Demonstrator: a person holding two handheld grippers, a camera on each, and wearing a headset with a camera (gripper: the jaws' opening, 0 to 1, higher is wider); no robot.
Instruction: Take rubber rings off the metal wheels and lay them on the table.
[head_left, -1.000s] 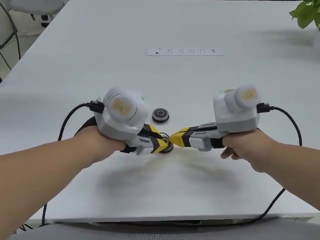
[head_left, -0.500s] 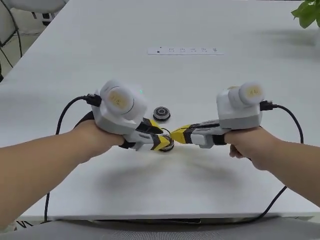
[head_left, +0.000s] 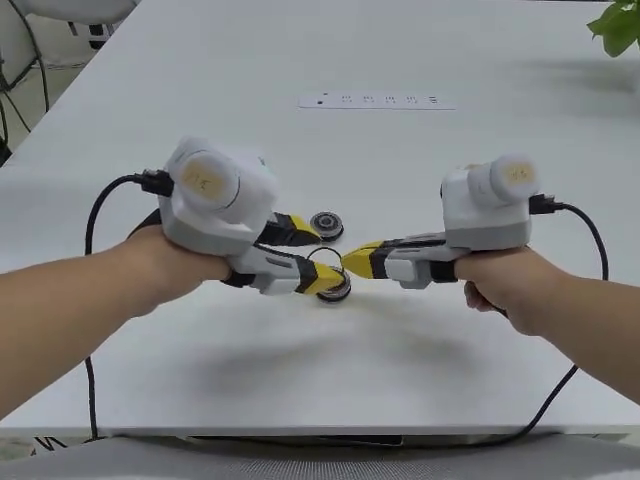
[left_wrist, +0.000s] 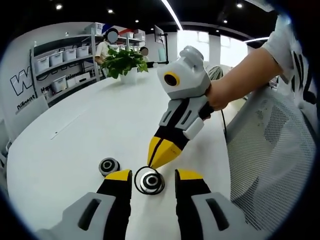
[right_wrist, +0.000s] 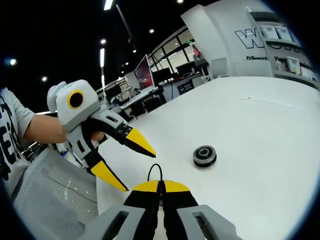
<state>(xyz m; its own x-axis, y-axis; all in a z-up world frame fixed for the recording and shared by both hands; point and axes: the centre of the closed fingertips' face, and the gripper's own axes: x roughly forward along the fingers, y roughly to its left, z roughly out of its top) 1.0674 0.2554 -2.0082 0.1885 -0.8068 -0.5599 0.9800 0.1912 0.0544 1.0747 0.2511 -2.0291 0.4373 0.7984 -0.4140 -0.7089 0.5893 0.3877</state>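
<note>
Head view: a white surface (head_left: 450, 180) runs away from the person. A power strip (head_left: 377, 101) lies flat on its far side, and leaves of a plant (head_left: 622, 25) show at the far right corner. The left tongs (head_left: 328, 253) are spread wide. The right tongs (head_left: 350, 262) point at them, tip to tip, clenched on a thin black rubber ring (head_left: 321, 249) that stands as a loop between the left tongs' two tips. A metal wheel (head_left: 336, 290) rests on the surface just below that loop. Whether the ring's lower edge catches the wheel cannot be told here. A second wheel (head_left: 325, 226), dark-rimmed, lies on the surface just beyond, near the farther left tip.

Left gripper view: the left tongs (left_wrist: 152, 176) are released, with the metal wheel (left_wrist: 151, 183) lying between their yellow tips. The rubber ring (left_wrist: 134, 181) loops loosely about the wheel, off-centre, and is pinched at its top by the right tongs (left_wrist: 153, 163). The second wheel (left_wrist: 108, 165) sits to the side, apart. The plant (left_wrist: 122, 57) and shelves (left_wrist: 60, 65) are behind.

Right gripper view: the right tongs (right_wrist: 159, 183) are pressed together, and the rubber ring (right_wrist: 155, 164) rises from between them as a narrow arch. The left tongs (right_wrist: 136, 170) gape opposite. The second wheel (right_wrist: 204, 155) lies flat on the surface, well clear of both tongs.
</note>
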